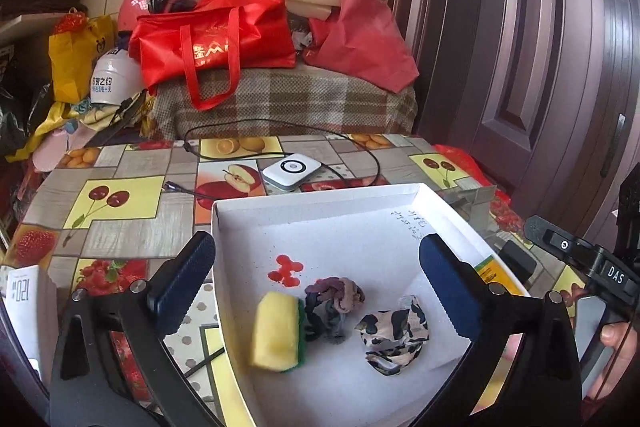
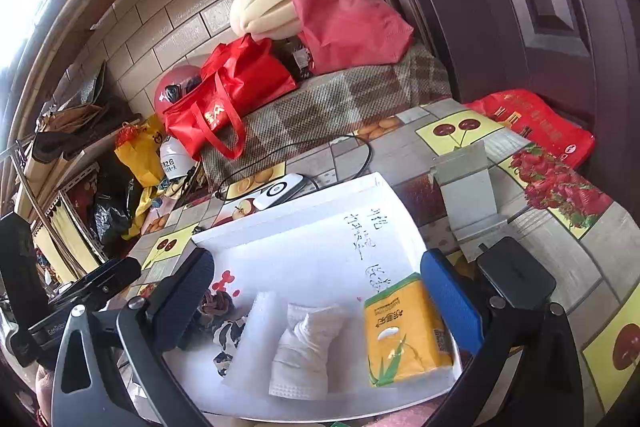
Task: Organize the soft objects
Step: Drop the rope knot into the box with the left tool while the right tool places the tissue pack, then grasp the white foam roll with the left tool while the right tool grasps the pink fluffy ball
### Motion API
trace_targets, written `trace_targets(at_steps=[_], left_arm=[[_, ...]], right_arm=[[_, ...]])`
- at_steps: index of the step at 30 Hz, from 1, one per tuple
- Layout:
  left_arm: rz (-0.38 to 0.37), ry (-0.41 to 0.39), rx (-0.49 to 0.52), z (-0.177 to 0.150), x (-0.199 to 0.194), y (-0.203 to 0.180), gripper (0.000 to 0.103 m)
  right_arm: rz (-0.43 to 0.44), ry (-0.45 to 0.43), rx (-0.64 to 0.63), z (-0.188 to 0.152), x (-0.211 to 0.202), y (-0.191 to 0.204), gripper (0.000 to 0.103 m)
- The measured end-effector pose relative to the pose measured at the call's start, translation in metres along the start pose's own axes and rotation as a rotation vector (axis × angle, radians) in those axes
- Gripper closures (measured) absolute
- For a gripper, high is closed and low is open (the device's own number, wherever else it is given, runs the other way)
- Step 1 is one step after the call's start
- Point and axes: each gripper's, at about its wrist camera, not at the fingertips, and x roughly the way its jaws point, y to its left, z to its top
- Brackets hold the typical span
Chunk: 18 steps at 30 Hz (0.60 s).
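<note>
on a fruit-print tablecloth [image 1: 120, 211] sat a white box [image 1: 320, 195] already holding a sponge [image 1: 276, 331], hair ties [image 1: 332, 301], patterned cloth [image 1: 394, 339], mask [image 2: 304, 351] and tissue pack [image 2: 404, 331]. left gripper [image 1: 316, 287] and right gripper [image 2: 316, 307] stood wide, empty; sorting looked nearly finished.

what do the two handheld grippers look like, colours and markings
Both are black frames with silver bolts. The left gripper has dark navy ribbed pads. The right gripper has one dark pad and one brighter blue pad, and white DAS lettering shows on its body in the left view.
</note>
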Motion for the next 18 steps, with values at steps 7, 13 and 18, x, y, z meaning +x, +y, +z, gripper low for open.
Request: trace_targets(at_steps=[7, 13, 18], left_arm=[[-0.096, 0.001, 0.147, -0.009, -0.04, -0.01, 0.0], [-0.223, 0.117, 0.258, -0.055, -0.05, -0.021, 0.0], [-0.206, 0.204, 0.371, -0.082, -0.036, -0.039, 0.011]], right_arm=[[-0.027, 0.015, -0.003, -0.004, -0.04, -0.023, 0.0], [-0.108, 0.18, -0.141, -0.042, -0.055, -0.037, 0.0], [-0.097, 0.255, -0.114, -0.052, -0.039, -0.042, 0.005]])
